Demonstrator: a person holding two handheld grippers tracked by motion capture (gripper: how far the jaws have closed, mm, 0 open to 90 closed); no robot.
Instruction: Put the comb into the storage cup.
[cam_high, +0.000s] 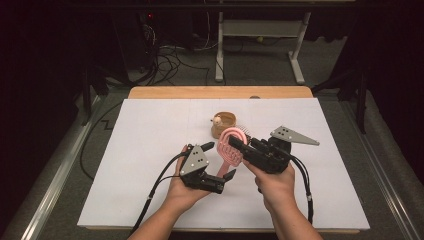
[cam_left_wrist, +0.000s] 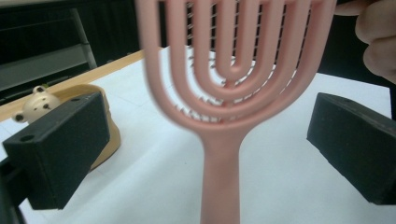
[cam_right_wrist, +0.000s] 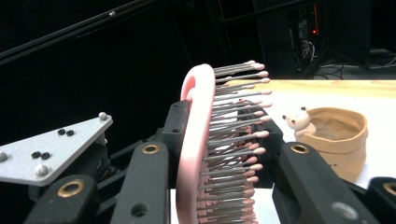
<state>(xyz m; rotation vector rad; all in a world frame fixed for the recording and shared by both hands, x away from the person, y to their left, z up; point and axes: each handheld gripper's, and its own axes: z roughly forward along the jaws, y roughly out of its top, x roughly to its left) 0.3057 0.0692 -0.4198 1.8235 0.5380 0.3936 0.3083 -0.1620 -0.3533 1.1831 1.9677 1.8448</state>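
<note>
Hairbrush (cam_high: 231, 145), pink and vented, hangs above the white table (cam_high: 150, 150), its head clamped in the right gripper (cam_high: 239, 145) while its handle runs down between the left gripper's (cam_high: 220, 161) parted jaws, which stand clear of it on both sides. Just beyond sits a tan bear-trimmed pouch (cam_high: 223, 124). With one grip only, high on the bristled head, the brush could pivot or slip loose and drop to the table if that hand tilts
</note>
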